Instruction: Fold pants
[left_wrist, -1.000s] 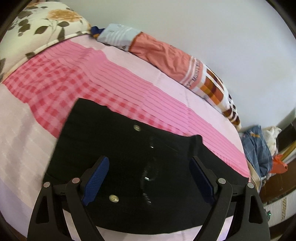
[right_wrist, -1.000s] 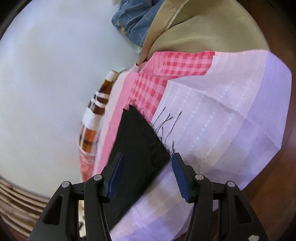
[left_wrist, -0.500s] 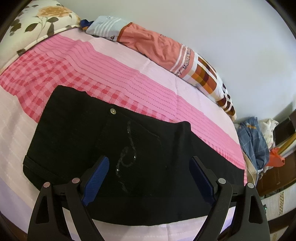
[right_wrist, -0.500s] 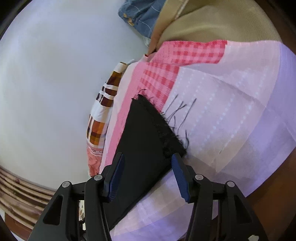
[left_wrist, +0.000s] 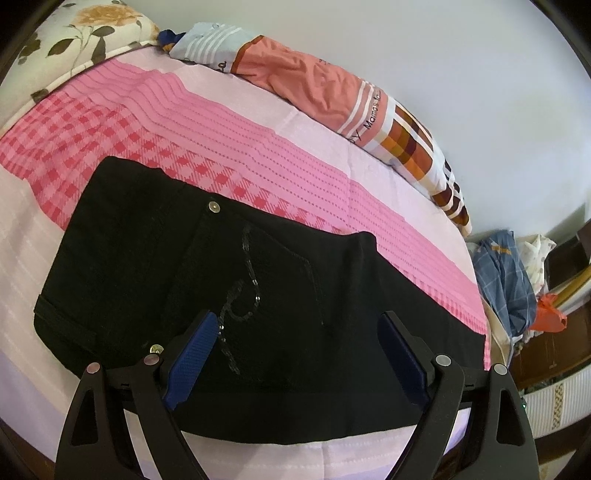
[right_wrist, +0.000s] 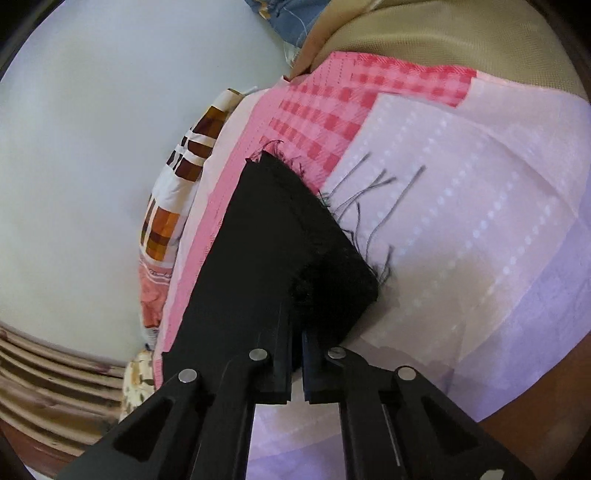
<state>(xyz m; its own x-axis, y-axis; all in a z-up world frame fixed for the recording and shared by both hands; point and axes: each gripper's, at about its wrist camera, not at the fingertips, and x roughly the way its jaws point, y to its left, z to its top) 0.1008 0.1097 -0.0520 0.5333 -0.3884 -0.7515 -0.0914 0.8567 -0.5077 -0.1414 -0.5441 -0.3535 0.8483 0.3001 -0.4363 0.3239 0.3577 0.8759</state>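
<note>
**Right gripper pinches the frayed hem**

The black pants lie flat along the bed's near edge. The right gripper is clenched on the frayed leg end near the bed's corner; the left gripper hovers released over the waist end. Next, probably carrying the hem toward the waistband. The bolster shows partial lettering, not fully legible.

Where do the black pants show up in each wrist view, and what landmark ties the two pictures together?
Left wrist: the black pants fill the lower centre, waist end and rear pocket, under the open left gripper.
Right wrist: their frayed hem end sits at centre, running down into the shut right gripper.
Shared landmark: the orange-and-brown checked pillow against the wall.
</note>
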